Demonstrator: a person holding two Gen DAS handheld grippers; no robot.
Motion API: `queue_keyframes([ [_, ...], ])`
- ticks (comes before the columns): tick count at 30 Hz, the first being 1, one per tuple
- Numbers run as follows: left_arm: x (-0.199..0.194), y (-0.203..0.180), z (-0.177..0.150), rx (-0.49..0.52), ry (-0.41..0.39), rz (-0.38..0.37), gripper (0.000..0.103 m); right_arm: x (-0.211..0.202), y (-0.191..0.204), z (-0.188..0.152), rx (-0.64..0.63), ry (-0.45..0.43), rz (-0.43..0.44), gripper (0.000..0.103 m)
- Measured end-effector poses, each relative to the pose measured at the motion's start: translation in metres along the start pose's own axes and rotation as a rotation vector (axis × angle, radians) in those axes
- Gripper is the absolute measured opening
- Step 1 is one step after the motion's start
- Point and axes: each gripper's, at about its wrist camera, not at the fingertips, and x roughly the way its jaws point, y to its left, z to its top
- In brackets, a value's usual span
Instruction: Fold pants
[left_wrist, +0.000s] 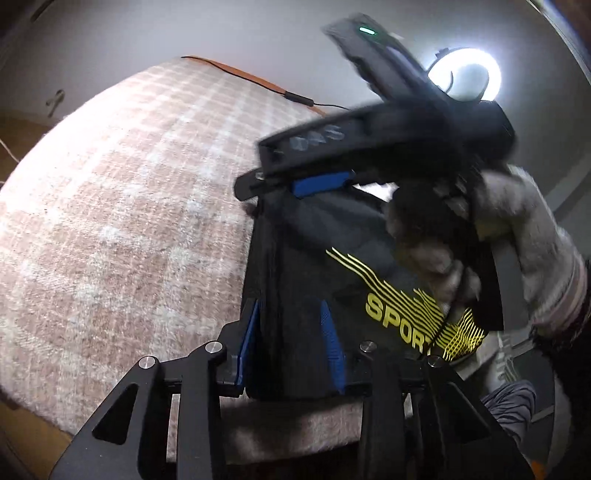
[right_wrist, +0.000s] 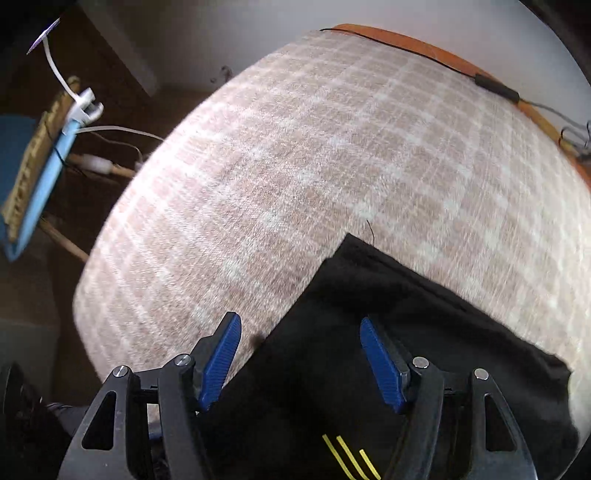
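Note:
The black pants (left_wrist: 314, 258) with a yellow "SPORT" print lie on the pink checked blanket (left_wrist: 129, 184). My left gripper (left_wrist: 291, 314) has its blue pads partly closed around a thick fold of the black fabric. The right gripper (left_wrist: 321, 184) appears in the left wrist view just beyond, blurred, held by a gloved hand (left_wrist: 517, 240). In the right wrist view the pants (right_wrist: 369, 350) lie flat with a corner pointing away, and my right gripper (right_wrist: 299, 332) is open above them with its pads apart.
The blanket (right_wrist: 295, 147) covers a bed with an orange edge (right_wrist: 406, 40) and a black cable (right_wrist: 495, 88) along the far side. A blue item (right_wrist: 40, 177) with white cables sits on the dark floor at left. A bright ring lamp (left_wrist: 465, 77) shines at upper right.

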Motion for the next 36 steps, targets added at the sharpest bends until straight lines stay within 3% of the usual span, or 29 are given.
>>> queue_keyframes([
  [2, -0.001, -0.004, -0.001, 0.02, 0.0, 0.015, 0.032, 0.005, 0.007, 0.005, -0.02, 0.013, -0.067, 0.07],
  [5, -0.002, -0.005, -0.001, 0.016, -0.003, 0.035, 0.033, 0.006, 0.014, 0.005, -0.064, -0.002, -0.14, 0.055],
  [7, -0.005, -0.004, 0.0, 0.014, -0.018, 0.065, 0.041, 0.002, 0.014, 0.005, -0.069, -0.018, -0.151, 0.026],
  [8, -0.004, -0.003, 0.001, 0.017, -0.025, 0.079, 0.046, 0.001, 0.011, 0.004, -0.056, -0.024, -0.14, 0.021],
  [10, 0.0, -0.003, 0.001, 0.033, -0.03, 0.102, 0.047, -0.001, 0.004, 0.002, -0.035, -0.036, -0.127, 0.006],
  [17, 0.019, -0.006, 0.012, 0.038, -0.006, 0.086, 0.052, -0.025, -0.031, -0.018, 0.062, -0.135, 0.047, 0.003],
  [25, 0.036, -0.017, 0.018, 0.032, -0.006, 0.017, 0.056, -0.063, -0.061, -0.034, 0.137, -0.249, 0.166, 0.003],
  [27, 0.044, -0.025, 0.021, 0.039, 0.004, -0.007, 0.049, -0.067, -0.066, -0.036, 0.149, -0.264, 0.174, 0.003],
  [28, 0.044, -0.023, 0.022, 0.046, 0.007, -0.022, 0.028, -0.069, -0.067, -0.039, 0.157, -0.272, 0.177, 0.003],
  [29, 0.046, -0.024, 0.022, 0.045, 0.016, -0.048, 0.017, -0.073, -0.071, -0.044, 0.162, -0.279, 0.179, 0.003],
  [30, 0.044, -0.029, 0.021, 0.044, 0.014, -0.062, 0.012, -0.077, -0.075, -0.047, 0.17, -0.291, 0.185, 0.003],
  [36, 0.041, -0.076, 0.022, 0.171, -0.019, -0.13, 0.01, -0.104, -0.106, -0.07, 0.223, -0.369, 0.21, 0.003],
])
